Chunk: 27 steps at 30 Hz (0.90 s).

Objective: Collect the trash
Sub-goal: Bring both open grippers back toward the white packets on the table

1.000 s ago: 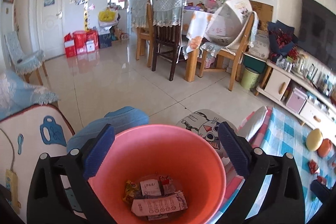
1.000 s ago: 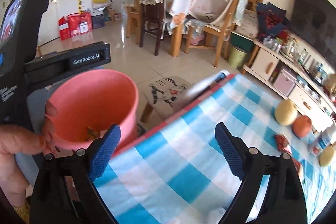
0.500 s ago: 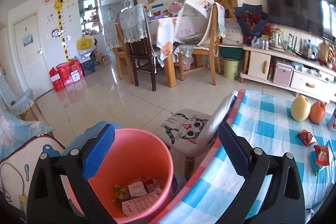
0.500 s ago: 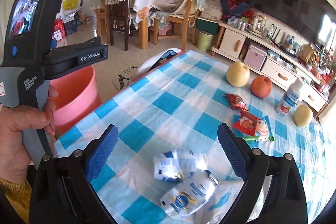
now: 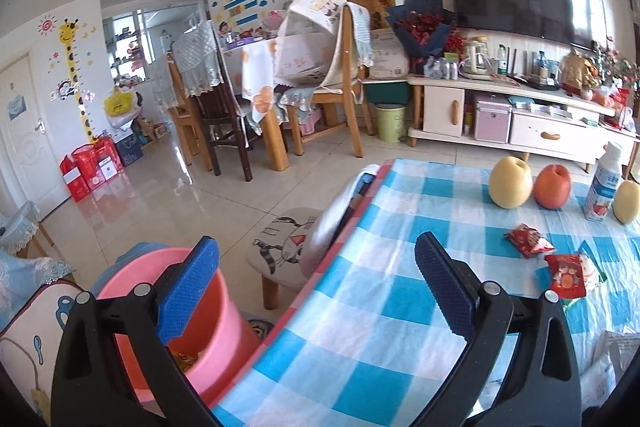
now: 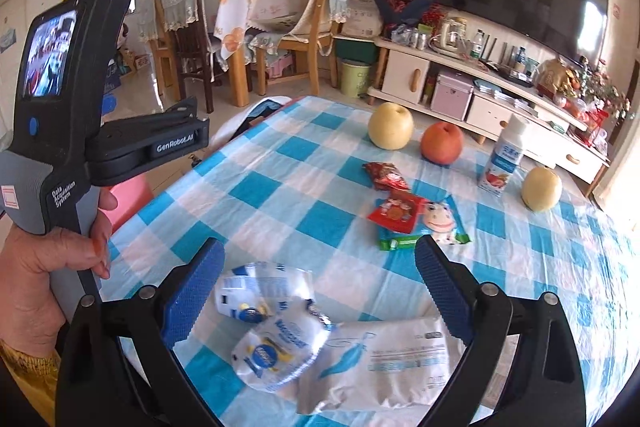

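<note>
Right claw (image 6: 320,291) gapes over crumpled wrappers (image 6: 272,327) at the bench's (image 6: 280,187) near edge; left claw (image 5: 316,287), agape, holds nothing.

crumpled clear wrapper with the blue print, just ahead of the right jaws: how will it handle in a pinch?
The crumpled clear wrapper looks like thin film, so probably floppy and very light; it should collapse between the pads rather than resist. Its glossy surface suggests it may slip. It overlaps the white pouch, so a pinch might drag that along. The right gripper is open.
</note>
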Tool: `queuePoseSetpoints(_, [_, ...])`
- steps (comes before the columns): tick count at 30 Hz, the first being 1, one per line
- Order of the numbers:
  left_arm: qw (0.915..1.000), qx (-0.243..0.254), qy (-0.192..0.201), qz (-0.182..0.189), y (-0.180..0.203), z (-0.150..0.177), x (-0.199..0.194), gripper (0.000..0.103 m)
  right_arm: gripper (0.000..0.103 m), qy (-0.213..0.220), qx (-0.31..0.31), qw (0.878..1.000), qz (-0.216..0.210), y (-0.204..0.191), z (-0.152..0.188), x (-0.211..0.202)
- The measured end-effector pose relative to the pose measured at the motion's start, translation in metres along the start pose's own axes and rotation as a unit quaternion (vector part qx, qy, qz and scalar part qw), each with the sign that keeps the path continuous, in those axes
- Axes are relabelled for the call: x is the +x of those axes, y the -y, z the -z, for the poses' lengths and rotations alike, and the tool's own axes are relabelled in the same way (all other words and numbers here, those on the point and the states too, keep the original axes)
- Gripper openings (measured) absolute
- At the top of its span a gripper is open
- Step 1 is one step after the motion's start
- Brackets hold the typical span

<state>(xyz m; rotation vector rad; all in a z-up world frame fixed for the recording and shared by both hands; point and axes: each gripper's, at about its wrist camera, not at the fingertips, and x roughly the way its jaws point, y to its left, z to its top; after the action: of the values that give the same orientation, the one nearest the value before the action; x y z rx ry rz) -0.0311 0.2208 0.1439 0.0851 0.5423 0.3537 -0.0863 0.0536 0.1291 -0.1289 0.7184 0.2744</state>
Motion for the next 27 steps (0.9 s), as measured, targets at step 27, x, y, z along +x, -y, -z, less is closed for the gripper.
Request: queuePoseSetpoints(27, [0.9893,0.13,-0.02,0.063,0.124,0.031,-0.018,0.099,0.095,-0.037,0.102,0.994,0.017,0.112,0.043,-0.01])
